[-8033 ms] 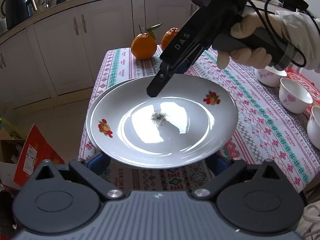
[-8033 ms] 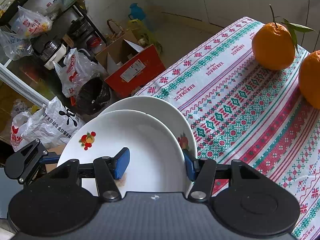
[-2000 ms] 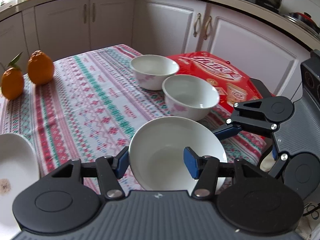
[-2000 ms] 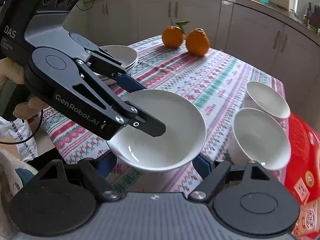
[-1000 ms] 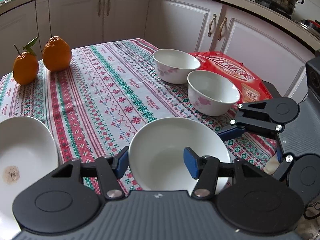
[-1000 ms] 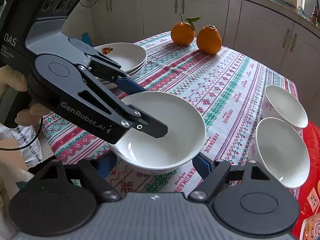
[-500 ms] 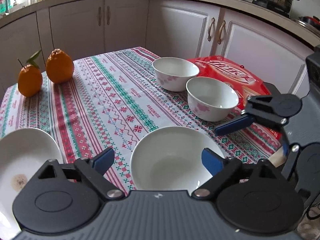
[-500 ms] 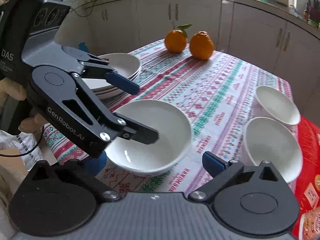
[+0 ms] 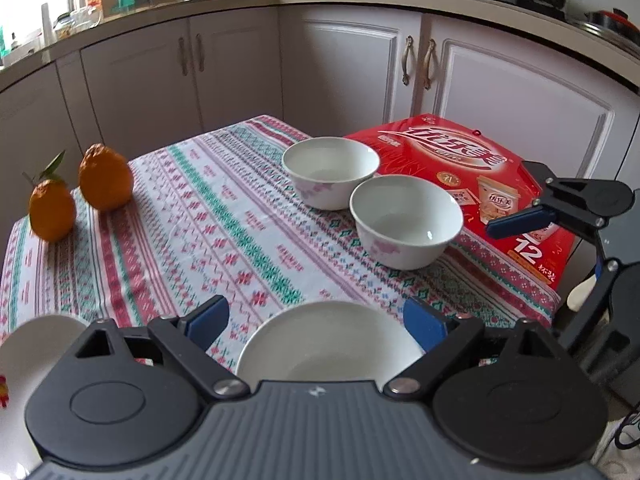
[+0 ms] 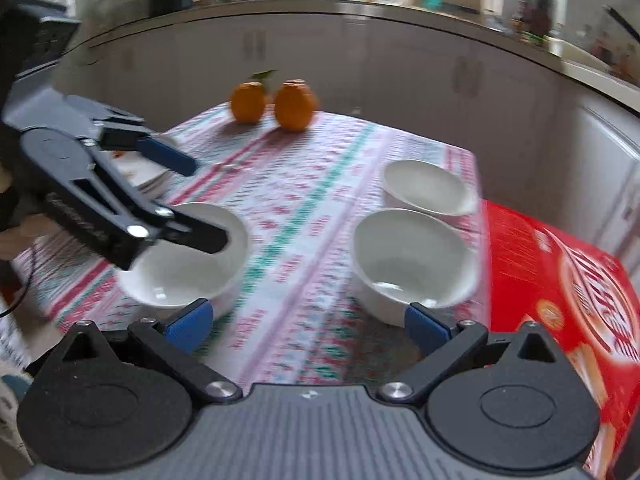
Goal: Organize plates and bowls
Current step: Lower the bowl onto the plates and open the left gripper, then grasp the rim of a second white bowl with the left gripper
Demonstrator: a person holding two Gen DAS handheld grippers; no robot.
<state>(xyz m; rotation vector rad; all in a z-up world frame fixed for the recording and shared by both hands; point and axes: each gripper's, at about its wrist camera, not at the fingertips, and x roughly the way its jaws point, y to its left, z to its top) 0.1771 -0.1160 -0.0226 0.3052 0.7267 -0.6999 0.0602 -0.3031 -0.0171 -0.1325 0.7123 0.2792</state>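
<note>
A plain white bowl (image 9: 328, 340) (image 10: 184, 264) sits on the tablecloth near the front edge. My left gripper (image 9: 316, 322) is open above it, jaws wide on either side, not touching. Two flowered white bowls stand beside the red box: the nearer bowl (image 9: 406, 220) (image 10: 412, 260) and the farther bowl (image 9: 330, 170) (image 10: 426, 192). My right gripper (image 10: 308, 322) is open and empty, pointing between the plain bowl and the nearer flowered bowl. Stacked plates (image 9: 28, 360) (image 10: 140, 172) lie at the table's left edge, partly hidden.
Two oranges (image 9: 80, 192) (image 10: 276, 104) sit at the far corner. A red snack box (image 9: 468, 176) (image 10: 568, 280) lies at the table's right end. White cabinets surround the table (image 9: 224, 232).
Both grippers have opened and let go of the plain bowl, which now rests on the table. Both have pulled back and up; the right one has swung toward the flowered bowls.
</note>
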